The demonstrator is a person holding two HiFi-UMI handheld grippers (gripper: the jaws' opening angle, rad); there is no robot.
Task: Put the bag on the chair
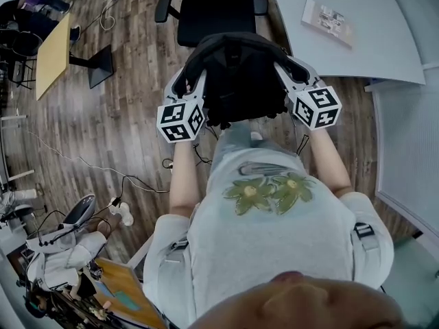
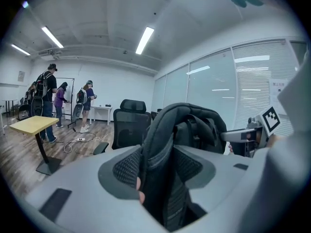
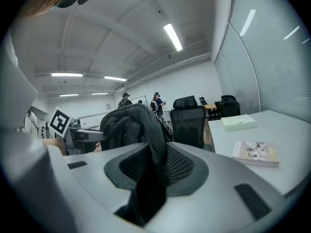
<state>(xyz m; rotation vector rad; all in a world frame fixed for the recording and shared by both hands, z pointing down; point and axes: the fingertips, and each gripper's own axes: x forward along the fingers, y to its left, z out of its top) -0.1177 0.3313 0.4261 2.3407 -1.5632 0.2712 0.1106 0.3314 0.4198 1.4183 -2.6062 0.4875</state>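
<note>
A black backpack hangs in the air between my two grippers, just in front of the person's body. My left gripper is shut on its left shoulder strap, which runs between the grey jaws. My right gripper is shut on the right shoulder strap. A black office chair stands straight ahead of the bag, its seat facing me; it also shows as the chair in the left gripper view and the chair in the right gripper view.
A large white table with a booklet stands to the right of the chair. A small yellow table is at the far left, cables trail over the wooden floor, and several people stand at the far wall.
</note>
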